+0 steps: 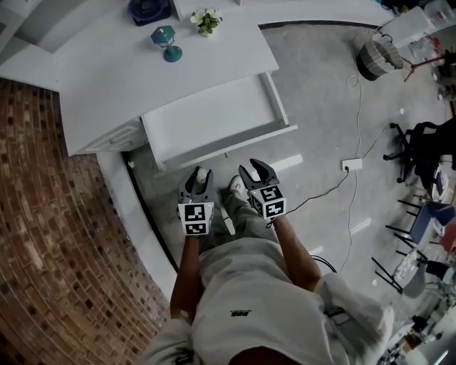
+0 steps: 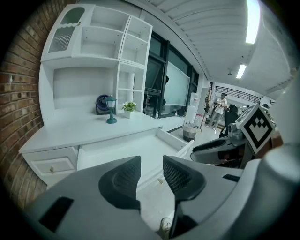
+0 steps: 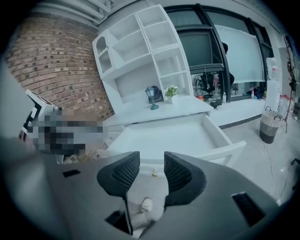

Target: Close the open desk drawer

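Note:
The white desk [image 1: 135,78] has its wide drawer [image 1: 214,117] pulled out toward me, and the drawer is empty inside. Its front panel [image 1: 235,146] carries a small knob [image 3: 153,173]. My left gripper [image 1: 197,175] hangs just in front of that panel, open, with nothing between its fingers. My right gripper [image 1: 256,168] is beside it to the right, also open and empty, a short way off the panel. The left gripper view shows the open drawer [image 2: 140,147] beyond the jaws of the left gripper [image 2: 151,176]. In the right gripper view the drawer [image 3: 173,136] lies ahead of the right gripper [image 3: 152,176].
A teal lamp [image 1: 167,41] and a small flower pot [image 1: 206,20] stand on the desk top. A brick wall [image 1: 43,214] runs along the left. A basket [image 1: 377,57], a power strip with cable [image 1: 352,165] and a black chair [image 1: 427,146] are on the right floor.

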{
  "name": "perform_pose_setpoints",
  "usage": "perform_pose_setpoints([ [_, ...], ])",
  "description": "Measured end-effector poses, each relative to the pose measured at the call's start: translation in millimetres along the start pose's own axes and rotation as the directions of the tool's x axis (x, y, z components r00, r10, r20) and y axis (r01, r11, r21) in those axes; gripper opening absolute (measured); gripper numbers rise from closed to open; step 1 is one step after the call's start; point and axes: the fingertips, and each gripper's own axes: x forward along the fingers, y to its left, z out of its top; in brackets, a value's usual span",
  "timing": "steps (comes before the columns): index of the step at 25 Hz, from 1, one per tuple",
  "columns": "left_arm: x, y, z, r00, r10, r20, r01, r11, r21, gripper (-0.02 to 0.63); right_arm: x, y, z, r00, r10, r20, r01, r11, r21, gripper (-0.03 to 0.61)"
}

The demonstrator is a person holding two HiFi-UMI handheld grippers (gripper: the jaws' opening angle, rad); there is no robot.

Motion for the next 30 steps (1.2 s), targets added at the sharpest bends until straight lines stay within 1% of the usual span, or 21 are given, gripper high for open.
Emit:
perform_pose_setpoints([
  [6, 10, 3, -34, 0.999, -0.013, -0.04, 0.011, 0.999, -0.045, 0.153, 27, 8, -26, 0.999, 0.006, -0.054, -0.006, 1.0, -0.008, 0.149],
  [13, 30, 2, -75, 0.997, -0.028, -0.078, 0.02, 0.995, -0.098, 0.147, 58, 4, -54, 0.996, -0.005, -0.086, 0.002, 1.0, -0.028, 0.149],
  [16, 41, 1, -86, 0.996, -0.035, -0.078, 0.026, 0.994, -0.11, 0.146, 72, 0, -64, 0.996, -0.005, -0.094, 0.001, 0.999, -0.042, 0.149],
  [23, 61, 10, -114, 0.995, -0.043, -0.093, 0.031, 0.992, -0.125, 0.143, 97, -5, -82, 0.995, -0.017, -0.097, 0.013, 0.999, -0.04, 0.149],
  [30, 74, 18, -129, 0.995, -0.039, -0.095, 0.026, 0.99, -0.14, 0.14, 115, -6, -98, 0.994, -0.03, -0.106, 0.026, 0.999, -0.041, 0.149],
])
